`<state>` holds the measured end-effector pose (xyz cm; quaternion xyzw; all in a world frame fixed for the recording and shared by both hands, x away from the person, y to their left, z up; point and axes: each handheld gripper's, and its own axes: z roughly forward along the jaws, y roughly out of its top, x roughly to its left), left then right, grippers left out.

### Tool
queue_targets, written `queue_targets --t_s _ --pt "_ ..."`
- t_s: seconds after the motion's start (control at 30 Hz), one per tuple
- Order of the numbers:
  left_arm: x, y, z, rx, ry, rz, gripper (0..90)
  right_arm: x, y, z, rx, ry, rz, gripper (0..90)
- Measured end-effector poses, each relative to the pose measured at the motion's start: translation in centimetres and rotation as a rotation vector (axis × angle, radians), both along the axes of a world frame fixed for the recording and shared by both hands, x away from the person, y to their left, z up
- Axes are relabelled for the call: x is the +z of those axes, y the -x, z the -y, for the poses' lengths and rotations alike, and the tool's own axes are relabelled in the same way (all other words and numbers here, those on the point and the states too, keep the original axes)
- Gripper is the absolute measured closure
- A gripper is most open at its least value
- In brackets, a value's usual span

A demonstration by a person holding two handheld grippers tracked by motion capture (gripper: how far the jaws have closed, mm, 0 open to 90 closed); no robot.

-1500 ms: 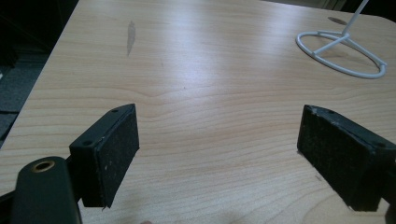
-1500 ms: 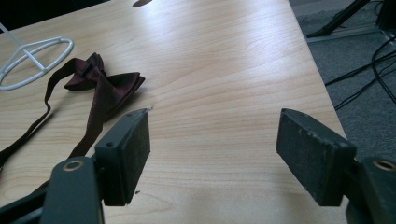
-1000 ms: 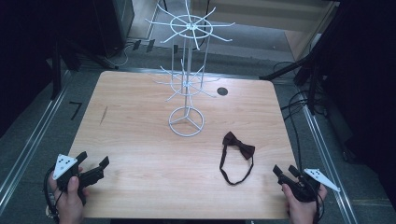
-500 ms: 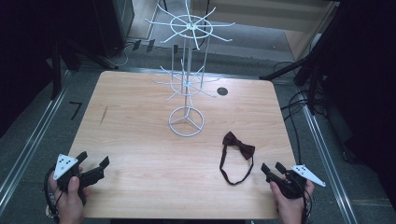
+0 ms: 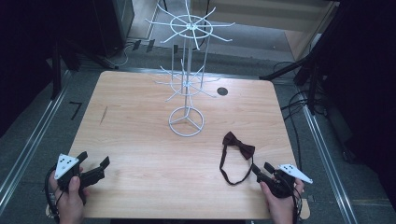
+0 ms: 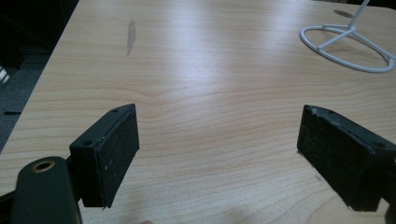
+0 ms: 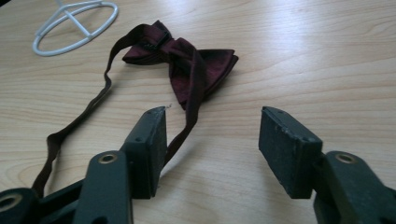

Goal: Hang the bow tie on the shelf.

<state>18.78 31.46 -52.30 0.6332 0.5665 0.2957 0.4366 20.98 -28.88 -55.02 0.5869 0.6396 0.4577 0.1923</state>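
I am holding my right gripper (image 5: 262, 168) released, jaws apart, just beside the dark red fabric bow tie (image 7: 187, 60) lying on the pale wooden table (image 5: 140, 126); my left gripper (image 5: 93, 164) is gaping empty.

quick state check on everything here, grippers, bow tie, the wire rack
left gripper: open, nothing between its jaws, over bare table near the front left corner
right gripper: open, nothing held, close to the strap
bow tie: lying flat on the table, strap spread in a closed loop
wire rack: upright on its ring base, nothing hanging on its hooks
table: a dark smear near the left edge
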Motion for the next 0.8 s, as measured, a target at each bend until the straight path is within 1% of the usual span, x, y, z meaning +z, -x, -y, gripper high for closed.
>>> queue_targets --t_s 0.1,0.13,0.27,0.3,0.33,0.37,0.4,0.43,0.47,0.5,0.53,0.57,0.6,0.73,0.77,0.8 --pt "0.0 0.0 0.0 0.0 -0.004 -0.003 13.7 0.0 0.0 -0.3 0.03 0.0 -0.006 49.6" --pt "0.0 0.0 0.0 0.0 -0.004 -0.003 13.7 0.0 0.0 -0.5 0.033 0.005 -0.02 51.8" --pt "0.0 0.0 0.0 0.001 -0.006 -0.003 13.7 -0.1 -0.3 -0.9 0.031 0.02 -0.052 54.4" --pt "0.0 0.0 0.0 0.001 -0.006 -0.003 13.7 -0.1 -0.3 -0.9 0.031 0.02 -0.052 54.4" --pt "0.0 0.0 0.1 0.001 -0.005 -0.004 13.7 -0.1 -0.4 -0.9 0.038 0.025 -0.063 55.2" --pt "0.0 0.0 0.1 0.002 -0.006 -0.003 13.7 -0.1 -0.6 -1.0 0.056 0.031 -0.082 57.9" --pt "0.0 0.0 0.1 0.002 -0.006 -0.003 13.7 -0.1 -0.6 -1.0 0.056 0.031 -0.082 57.9" --pt "0.0 0.0 0.1 0.002 -0.006 -0.004 13.7 -0.2 -0.7 -1.2 0.064 0.045 -0.091 62.0" --pt "0.0 0.0 0.1 0.002 -0.006 -0.004 13.7 -0.2 -0.7 -1.2 0.064 0.045 -0.091 62.0" --pt "0.0 0.0 0.1 0.002 -0.006 -0.004 13.7 -0.1 -0.7 -1.3 0.077 0.058 -0.091 67.7" --pt "0.0 0.0 0.1 0.002 -0.006 -0.004 13.7 -0.1 -0.7 -1.3 0.077 0.058 -0.091 67.7" --pt "0.0 0.0 0.1 0.002 -0.006 -0.004 13.7 -0.1 -0.7 -1.5 0.084 0.066 -0.094 75.2" --pt "0.0 0.0 0.0 0.002 -0.006 -0.004 13.7 -0.1 -0.7 -1.5 0.084 0.066 -0.094 75.2" --pt "0.0 0.0 0.0 0.002 -0.006 -0.005 13.7 -0.1 -0.7 -1.6 0.103 0.083 -0.094 90.0" --pt "0.0 0.0 0.0 0.001 -0.005 -0.005 13.7 -0.1 -0.7 -1.6 0.103 0.083 -0.094 90.0" --pt "0.0 0.0 0.0 0.002 -0.005 -0.005 13.7 -0.1 -0.6 -1.6 0.105 0.086 -0.083 90.0"
